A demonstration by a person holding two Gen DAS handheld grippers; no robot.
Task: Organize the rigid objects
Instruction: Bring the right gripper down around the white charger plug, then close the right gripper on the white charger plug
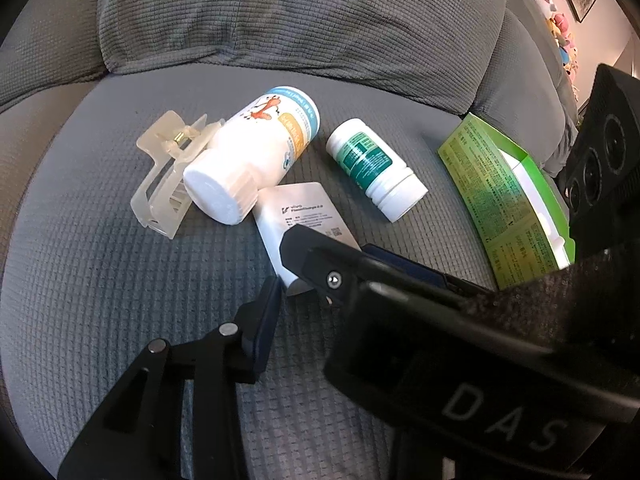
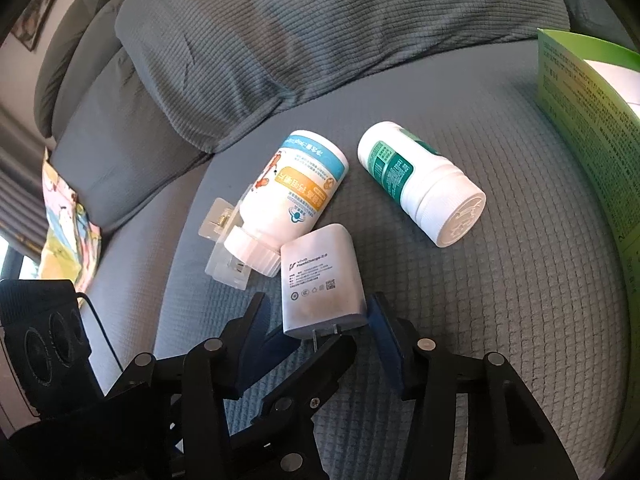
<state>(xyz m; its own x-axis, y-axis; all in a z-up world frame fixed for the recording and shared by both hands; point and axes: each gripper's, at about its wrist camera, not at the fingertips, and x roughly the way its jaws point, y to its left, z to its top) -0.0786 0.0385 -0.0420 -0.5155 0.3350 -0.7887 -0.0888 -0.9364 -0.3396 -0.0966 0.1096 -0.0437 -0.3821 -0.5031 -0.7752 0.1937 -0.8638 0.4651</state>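
On a grey sofa seat point(image 1: 100, 280) lie a white charger block point(image 2: 320, 280) point(image 1: 304, 216), a white bottle with a blue and orange label point(image 2: 296, 192) point(image 1: 256, 156), a smaller white bottle with a green label point(image 2: 420, 184) point(image 1: 374, 168) and a clear hair claw clip point(image 1: 164, 172) point(image 2: 224, 256). My right gripper point(image 2: 316, 320) is open, its fingers either side of the charger's pronged end. My left gripper point(image 1: 280, 276) is open just in front of the charger; the right gripper crosses its view.
An open green carton point(image 1: 504, 200) point(image 2: 592, 120) stands at the right of the seat. A grey back cushion point(image 1: 300, 12) lies behind the objects. Soft toys point(image 1: 560, 28) sit at the far right, a colourful cloth point(image 2: 68, 220) at the left.
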